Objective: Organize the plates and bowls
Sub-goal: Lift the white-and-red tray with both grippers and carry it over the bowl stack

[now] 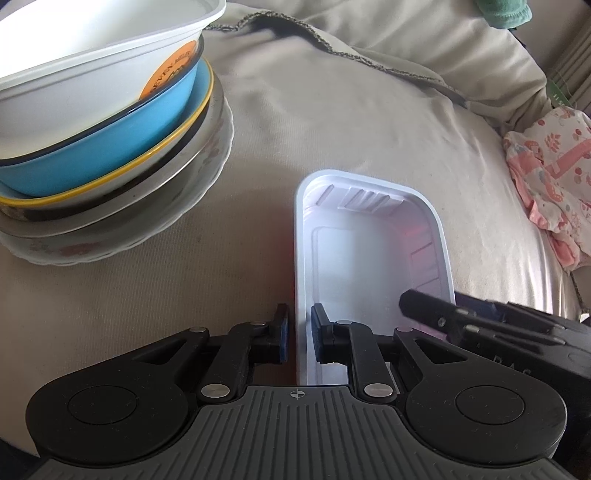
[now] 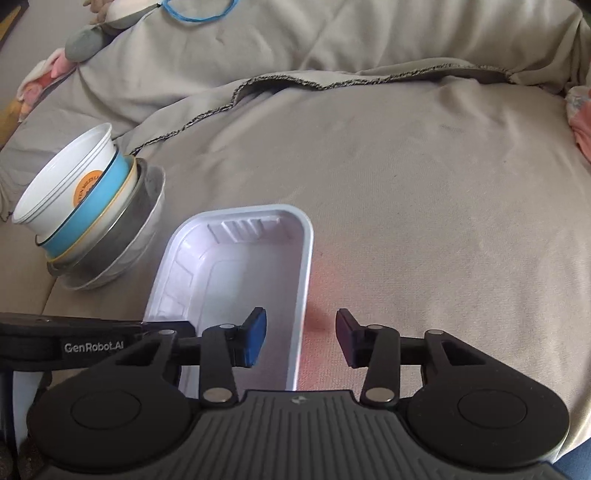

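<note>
A white rectangular plastic tray [image 1: 373,254] lies on the beige blanket. My left gripper [image 1: 299,334] is nearly closed, its pads on either side of the tray's left wall. My right gripper [image 2: 301,338] is open, its jaws straddling the tray's [image 2: 236,273] right wall without pinching it. A stack of dishes [image 1: 103,140] stands to the left: a white bowl with an orange sticker on top, a blue bowl, a yellow-rimmed dish, a metal plate and a white scalloped plate at the bottom. The stack also shows in the right wrist view [image 2: 92,210].
The surface is a soft bed covered by a beige blanket [image 2: 406,184] with folds and a raised edge behind. Pink patterned cloth [image 1: 546,184] lies at the right. Soft toys and a blue band [image 2: 199,11] lie at the far back.
</note>
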The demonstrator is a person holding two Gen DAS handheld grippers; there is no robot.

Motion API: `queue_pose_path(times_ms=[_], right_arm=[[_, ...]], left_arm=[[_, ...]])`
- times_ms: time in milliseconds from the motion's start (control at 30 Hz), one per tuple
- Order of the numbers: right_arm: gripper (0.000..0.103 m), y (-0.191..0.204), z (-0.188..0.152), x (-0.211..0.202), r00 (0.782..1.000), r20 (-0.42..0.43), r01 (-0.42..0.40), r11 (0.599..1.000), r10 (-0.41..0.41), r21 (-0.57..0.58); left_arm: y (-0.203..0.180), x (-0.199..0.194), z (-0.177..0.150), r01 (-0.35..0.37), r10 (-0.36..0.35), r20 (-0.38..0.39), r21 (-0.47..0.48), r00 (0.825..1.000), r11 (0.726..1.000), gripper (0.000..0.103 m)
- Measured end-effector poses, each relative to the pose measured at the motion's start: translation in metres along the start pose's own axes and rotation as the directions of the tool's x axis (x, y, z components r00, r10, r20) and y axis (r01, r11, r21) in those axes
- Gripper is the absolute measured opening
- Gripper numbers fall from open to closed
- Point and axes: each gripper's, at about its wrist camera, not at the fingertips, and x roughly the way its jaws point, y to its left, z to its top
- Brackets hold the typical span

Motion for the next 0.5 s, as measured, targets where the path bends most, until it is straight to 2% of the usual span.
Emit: queue_pose_path(times_ms=[100, 167, 233, 300, 400, 500], right_arm=[[0.033, 0.004, -0.002, 0.001, 0.999, -0.032, -0.026, 1.0, 0.026, -0.003], [0.033, 0.008, -0.001, -0.005, 0.999, -0.03, -0.042, 0.999, 0.041, -0.015], [0.033, 0.015, 0.002, -0.019, 1.0, 0.014, -0.019, 0.999, 0.02, -0.046], [0.033, 0.02, 0.01, -0.038, 0.998, 0.066, -0.006, 0.998, 0.011, -0.064], [0.033, 0.033, 0.032, -0.075, 0.985, 0.171, -0.022, 0.995, 0.038, -0.094], [0.034, 0.058, 0.063, -0.106, 0.96, 0.256, -0.078, 0.988, 0.111, -0.135]], left_arm=[[-0.002, -0.001, 0.002, 0.016, -0.016, -0.009, -0.002, 1.0, 1.0, 0.017], [-0.005, -0.006, 0.002, 0.031, -0.031, -0.005, 0.002, 1.0, 1.0, 0.017], [-0.008, -0.02, 0.003, 0.069, -0.069, 0.034, 0.006, 0.997, 0.998, 0.017], [-0.011, -0.047, 0.008, 0.103, -0.105, 0.112, 0.022, 0.988, 0.994, 0.017], [-0.01, -0.101, 0.022, 0.136, -0.141, 0.263, 0.038, 0.954, 0.99, 0.019], [0.0, -0.157, 0.037, 0.103, -0.11, 0.411, 0.041, 0.905, 0.994, 0.022]])
